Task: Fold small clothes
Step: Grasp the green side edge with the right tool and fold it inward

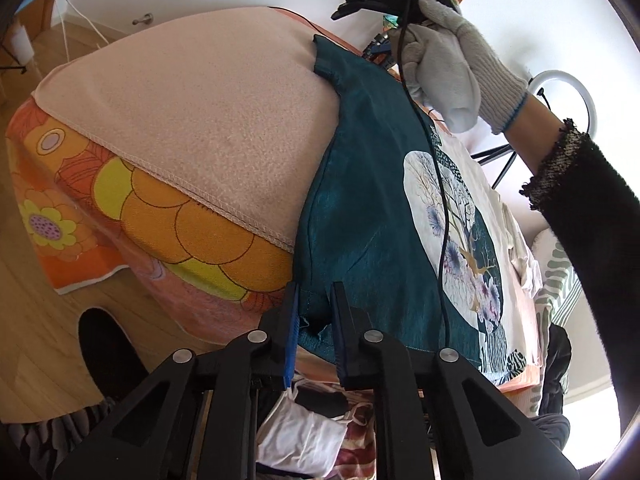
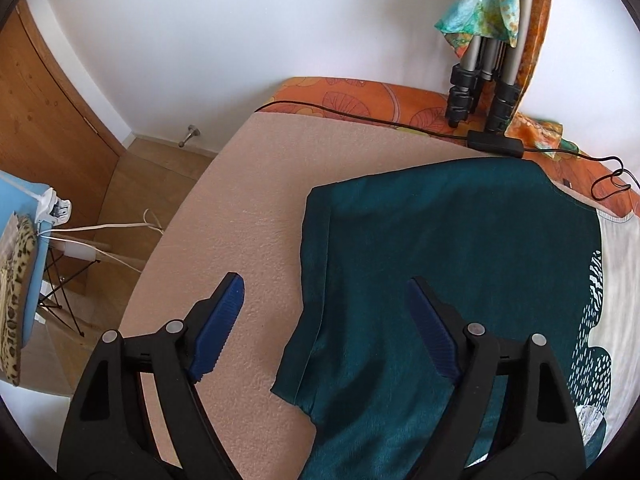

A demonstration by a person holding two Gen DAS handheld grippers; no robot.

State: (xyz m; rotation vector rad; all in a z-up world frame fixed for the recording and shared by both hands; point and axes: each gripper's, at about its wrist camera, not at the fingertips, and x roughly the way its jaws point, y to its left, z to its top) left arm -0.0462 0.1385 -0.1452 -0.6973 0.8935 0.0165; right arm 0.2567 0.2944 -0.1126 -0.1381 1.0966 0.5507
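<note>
A teal shirt (image 1: 360,200) with a round white tree print lies flat on a pink blanket (image 1: 208,120) spread over the bed. In the left wrist view my left gripper (image 1: 315,312) is at the shirt's near hem corner, its blue pads (image 1: 291,320) shut on a bunch of the teal cloth. A grey-gloved hand (image 1: 460,64) holds my right gripper (image 1: 340,4) above the shirt's far end. In the right wrist view the right gripper (image 2: 324,284) stands wide open over the teal shirt (image 2: 440,260) at its sleeve edge, with nothing gripped.
An orange flowered bed cover (image 1: 168,232) hangs under the blanket. A black cable (image 1: 440,220) trails across the shirt. Tripod legs (image 2: 480,92) and a power adapter (image 2: 496,144) stand at the bed's far edge. Loose clothes (image 1: 304,432) lie below. A blue chair (image 2: 28,280) stands at the left.
</note>
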